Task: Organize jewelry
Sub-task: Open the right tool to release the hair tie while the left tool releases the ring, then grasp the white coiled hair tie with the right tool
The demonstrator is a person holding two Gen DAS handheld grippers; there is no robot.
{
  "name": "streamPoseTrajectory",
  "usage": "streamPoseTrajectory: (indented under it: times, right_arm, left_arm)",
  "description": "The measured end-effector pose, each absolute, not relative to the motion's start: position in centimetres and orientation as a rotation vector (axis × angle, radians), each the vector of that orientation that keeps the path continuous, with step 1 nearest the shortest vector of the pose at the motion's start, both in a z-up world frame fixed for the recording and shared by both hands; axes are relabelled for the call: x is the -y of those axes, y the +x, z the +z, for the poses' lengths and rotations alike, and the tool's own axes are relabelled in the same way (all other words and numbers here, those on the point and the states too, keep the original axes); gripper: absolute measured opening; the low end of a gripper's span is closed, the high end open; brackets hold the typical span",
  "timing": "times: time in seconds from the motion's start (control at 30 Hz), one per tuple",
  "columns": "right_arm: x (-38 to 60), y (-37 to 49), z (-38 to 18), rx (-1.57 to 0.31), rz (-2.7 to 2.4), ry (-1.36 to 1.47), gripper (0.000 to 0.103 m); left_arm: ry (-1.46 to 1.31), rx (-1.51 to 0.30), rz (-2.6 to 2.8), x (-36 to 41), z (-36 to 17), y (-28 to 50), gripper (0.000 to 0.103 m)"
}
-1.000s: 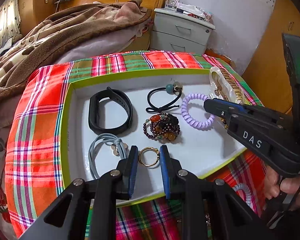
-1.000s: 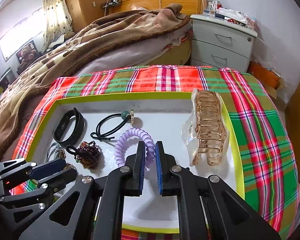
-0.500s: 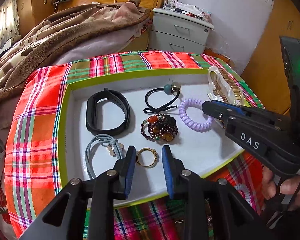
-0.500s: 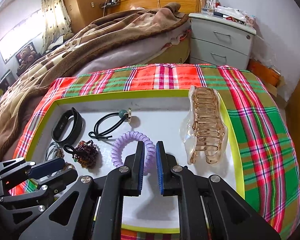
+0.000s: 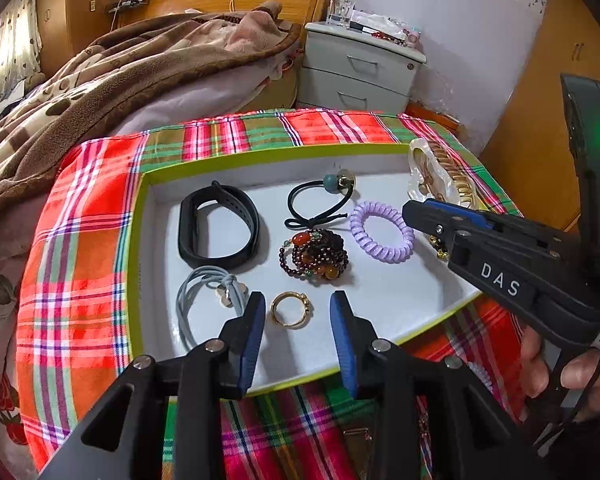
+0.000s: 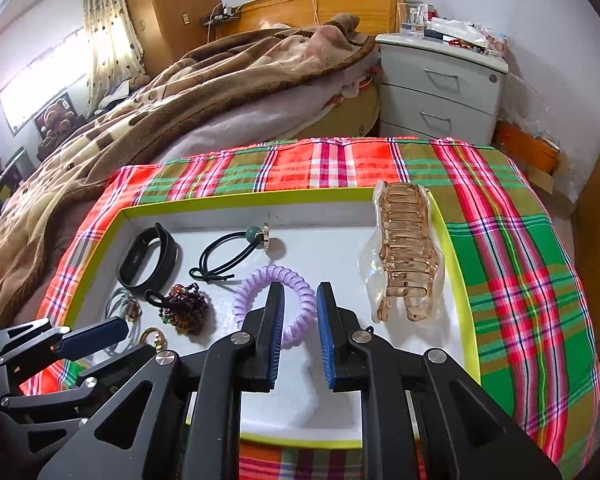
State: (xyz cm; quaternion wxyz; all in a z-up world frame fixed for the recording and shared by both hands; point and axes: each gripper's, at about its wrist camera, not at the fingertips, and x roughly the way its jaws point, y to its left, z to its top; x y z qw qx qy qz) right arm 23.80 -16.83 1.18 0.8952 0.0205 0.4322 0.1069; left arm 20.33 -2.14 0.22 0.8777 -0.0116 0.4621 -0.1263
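Both tools hang over the tray, my left gripper spread wide around the gold ring, my right gripper narrower over the purple coil tie; pinching flat, I risk flicking that ring away.

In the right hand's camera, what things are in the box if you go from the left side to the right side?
Black band → beaded bracelet → purple spiral hair tie → clear hair claw clip, propped against the box's right wall.

Bare tray floor between hair tie and clip — passable.
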Motion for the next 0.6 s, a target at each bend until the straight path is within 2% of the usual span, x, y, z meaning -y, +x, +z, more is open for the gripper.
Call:
streamPoseTrajectory:
  times: [0.6]
  right_arm:
    - [17.9,17.2,4.3,-0.798,0.243,0.098,0.018]
  left_arm:
    - [-0.031,-0.897,-0.217,0.8,3.1,14.7,0.04]
